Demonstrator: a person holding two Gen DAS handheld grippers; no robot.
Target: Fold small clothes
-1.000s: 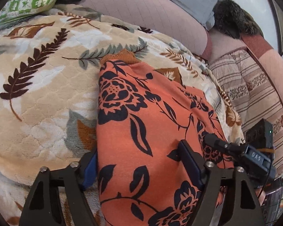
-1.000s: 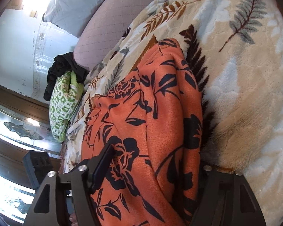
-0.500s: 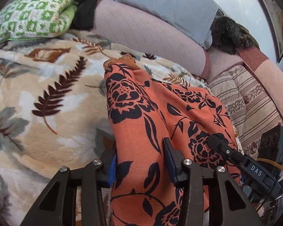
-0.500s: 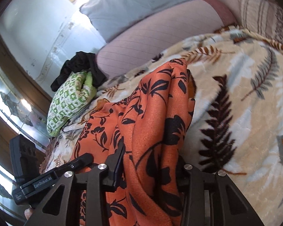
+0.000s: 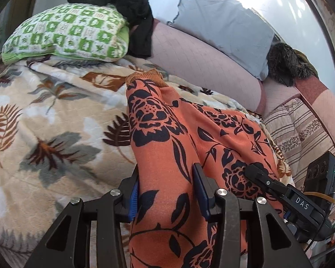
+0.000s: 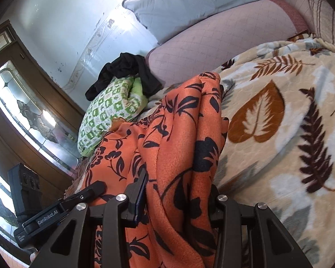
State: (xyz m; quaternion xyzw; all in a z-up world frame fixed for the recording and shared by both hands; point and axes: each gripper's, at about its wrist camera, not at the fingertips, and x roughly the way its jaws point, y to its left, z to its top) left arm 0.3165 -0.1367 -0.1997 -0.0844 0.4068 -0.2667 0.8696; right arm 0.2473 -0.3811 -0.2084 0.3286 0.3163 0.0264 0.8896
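Observation:
An orange garment with a black flower print (image 5: 167, 134) is stretched up off the leaf-print blanket (image 5: 51, 120). My left gripper (image 5: 167, 187) is shut on its near left edge. My right gripper (image 6: 178, 192) is shut on the garment's (image 6: 181, 134) other near edge. Each view shows the other gripper beside it: the right one in the left wrist view (image 5: 285, 194), the left one in the right wrist view (image 6: 62, 205). The garment's far end with its ribbed orange hem (image 5: 145, 77) rests on the blanket.
A green-checked pillow (image 5: 67, 35) with black clothing (image 5: 127, 4) on it lies at the far left. A pink bolster (image 5: 201, 60) and a grey pillow (image 5: 223, 22) run along the back. A striped cushion (image 5: 301, 129) is at right. A wooden cabinet with glass (image 6: 22, 111) stands left.
Both grippers closed on the garment and lifted it, tilting the views up. The near part of the garment rose off the blanket and bunched between the jaws.

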